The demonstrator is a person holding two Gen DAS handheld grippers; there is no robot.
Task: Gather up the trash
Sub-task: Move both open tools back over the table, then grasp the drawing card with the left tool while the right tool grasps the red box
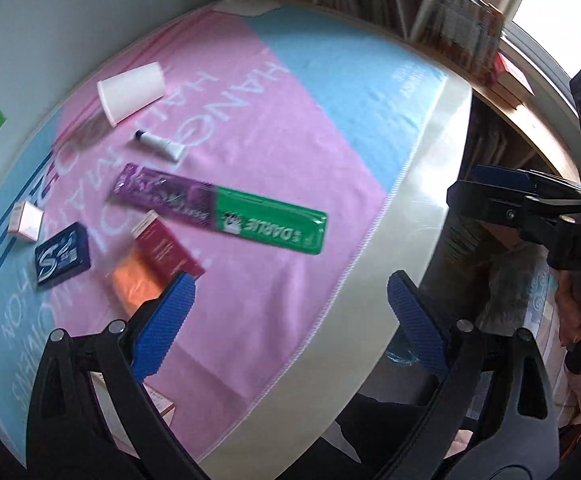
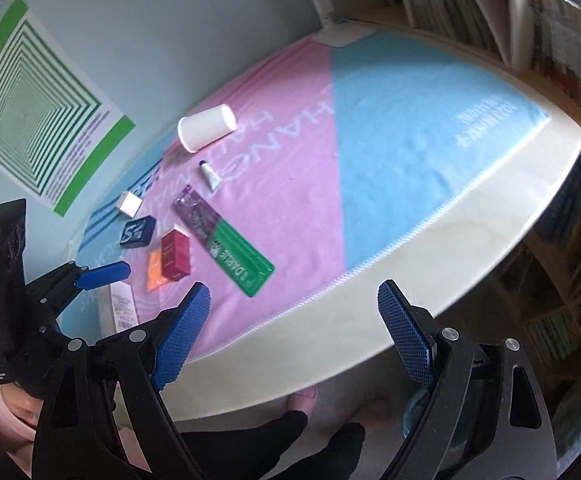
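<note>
The left hand-held gripper is released: its blue-padded fingers stand wide apart above the near edge of the tabletop, holding nothing. The right hand-held gripper is likewise released and empty, positioned over the front rim of the tabletop.

A pink and light-blue cloth covers most of the tabletop. The trash lies on the left part of this cloth:
- A white paper cup lies on its side, farthest from the grippers.
- A small white tube with a dark cap lies just in front of the cup.
- A long purple and green toothpaste box lies diagonally toward the centre.
- A dark red carton lies beside the toothpaste box, partly on an orange wrapper.
- A dark blue box and a small white box lie further left.
- A flat white packet lies below the left hand-held gripper.

A bookshelf stands behind the tabletop. A green-striped poster hangs on the wall.
</note>
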